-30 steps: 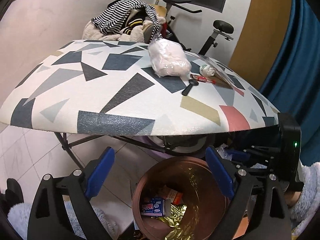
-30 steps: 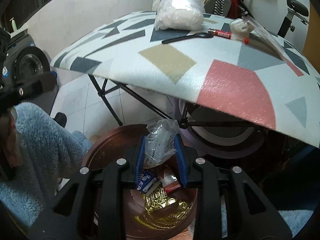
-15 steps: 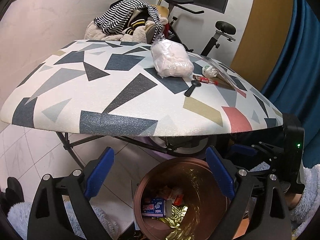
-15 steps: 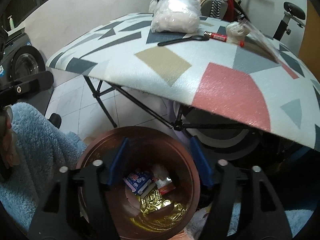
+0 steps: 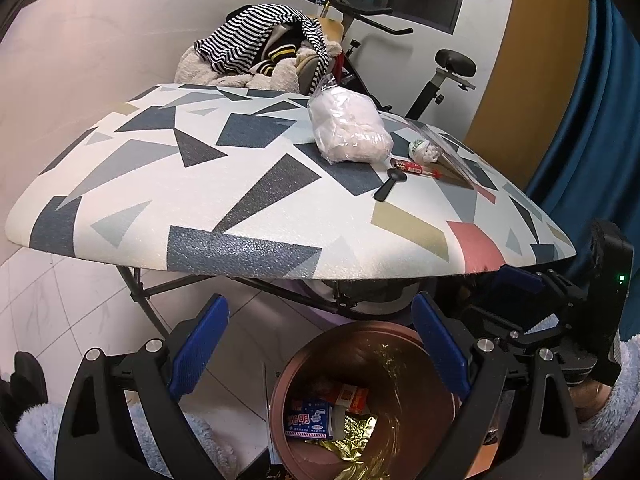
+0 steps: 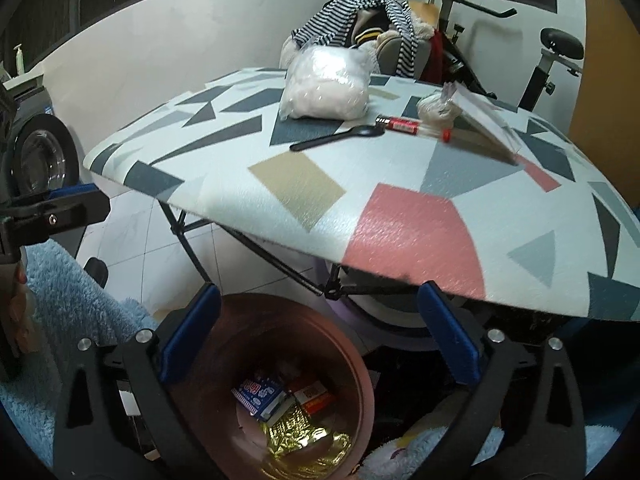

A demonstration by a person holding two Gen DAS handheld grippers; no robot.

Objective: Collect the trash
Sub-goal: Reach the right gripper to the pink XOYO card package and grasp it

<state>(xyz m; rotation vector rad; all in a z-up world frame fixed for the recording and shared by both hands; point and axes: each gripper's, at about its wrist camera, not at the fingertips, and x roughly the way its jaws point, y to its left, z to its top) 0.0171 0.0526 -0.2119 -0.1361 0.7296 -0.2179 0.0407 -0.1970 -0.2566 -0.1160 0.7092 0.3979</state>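
- Left gripper: jaws spread wide, nothing between them; blue ribbed pads on black arms, poised above the copper-coloured bin.
- Right gripper: likewise wide open and empty, directly over the bin.
- Bin: round, glossy metallic inner wall. Inside lie a blue printed carton, an orange-red packet and crinkled gold foil; other contents too dark to identify.
- Bin stands on white floor tiles, under the near edge of the surface.
- Surface: white, grainy texture, printed with grey, navy, tan and pink angular patches, on black folding legs.
- On the surface, far side from the bin: a clear bag of white fluffy stuff, a black plastic spoon, a red tube-shaped item, a crumpled white wad, and a clear flat sleeve.
- Beyond the surface: striped clothing pile, exercise bike, blue curtain.
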